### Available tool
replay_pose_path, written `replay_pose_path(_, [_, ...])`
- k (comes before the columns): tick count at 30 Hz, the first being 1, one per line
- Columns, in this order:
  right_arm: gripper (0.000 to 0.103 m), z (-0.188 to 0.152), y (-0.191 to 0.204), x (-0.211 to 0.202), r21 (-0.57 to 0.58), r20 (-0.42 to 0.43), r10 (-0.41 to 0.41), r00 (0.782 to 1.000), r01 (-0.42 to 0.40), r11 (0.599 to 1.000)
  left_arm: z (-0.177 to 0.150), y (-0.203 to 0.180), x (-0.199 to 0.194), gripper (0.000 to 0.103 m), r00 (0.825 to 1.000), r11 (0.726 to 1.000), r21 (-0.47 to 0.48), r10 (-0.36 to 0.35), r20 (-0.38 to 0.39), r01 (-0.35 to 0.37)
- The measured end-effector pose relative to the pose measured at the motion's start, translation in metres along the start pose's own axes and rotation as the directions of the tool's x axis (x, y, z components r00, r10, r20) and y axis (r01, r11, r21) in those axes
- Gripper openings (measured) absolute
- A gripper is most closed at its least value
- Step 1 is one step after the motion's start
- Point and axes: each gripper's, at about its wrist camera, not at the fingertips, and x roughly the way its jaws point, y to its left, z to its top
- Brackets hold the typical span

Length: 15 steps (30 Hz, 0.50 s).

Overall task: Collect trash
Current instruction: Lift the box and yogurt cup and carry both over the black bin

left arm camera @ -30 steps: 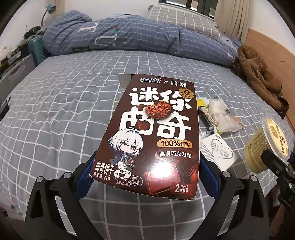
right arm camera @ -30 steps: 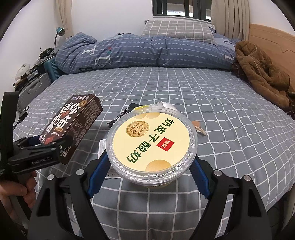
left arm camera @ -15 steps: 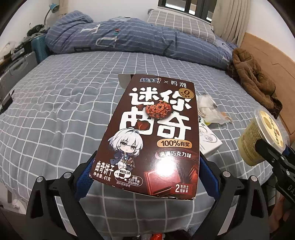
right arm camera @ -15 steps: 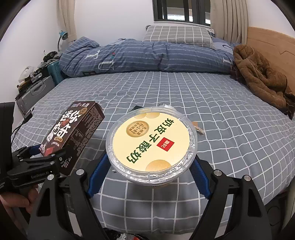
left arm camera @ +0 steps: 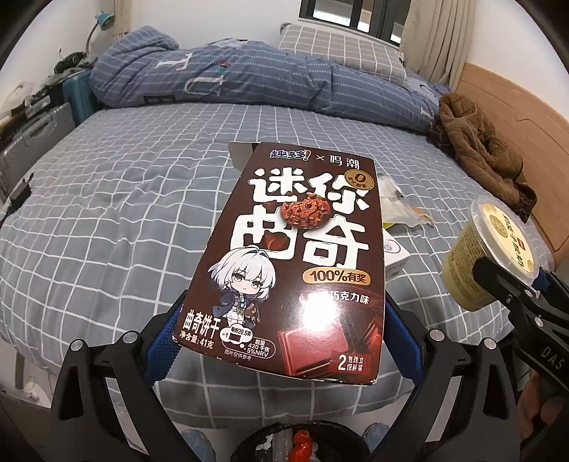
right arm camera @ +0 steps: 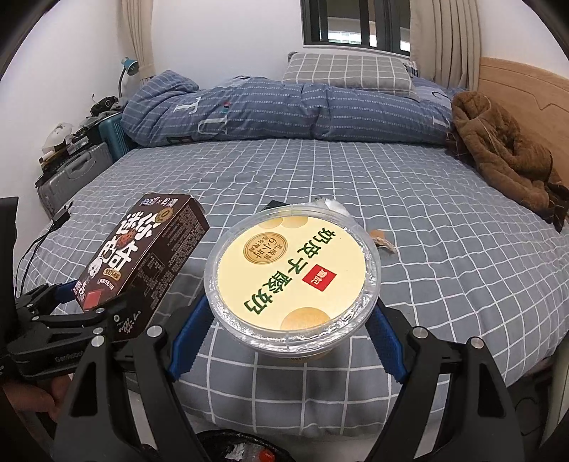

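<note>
Fingers (left arm camera: pixel 161 343) half-hidden under cookie box (left arm camera: pixel 295 259)

Bed (right arm camera: pixel 355 199) w/ grey grid sheet, wood headboard (right arm camera: pixel 526 92), white walls, window (right arm camera: pixel 355 25) & curtains.

A home bedroom: a checked-sheet bed (right arm camera: pixel 320 184), folded duvet (right arm camera: pixel 284 110), pillow (right arm camera: pixel 348 71), wooden headboard (right arm camera: pixel 522 89) and curtained window (right arm camera: pixel 355 21).

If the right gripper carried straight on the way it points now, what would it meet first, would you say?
The right gripper, shut on the yogurt cup, points down over the bed's edge. Going on, the cup would probably meet the checked bedsheet first, near the small wrapper scrap, though depth is unclear.
</note>
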Motion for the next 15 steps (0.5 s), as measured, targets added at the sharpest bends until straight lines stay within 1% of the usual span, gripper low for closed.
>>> replay_pose_path(15, [0.077,-0.011,0.003,-0.032,0.003,0.007,0.005,1.0,-0.005,1.0,-0.017,0.004,-0.029,0.094,1.0,1.0,-0.001,-0.021,0.011,0.021])
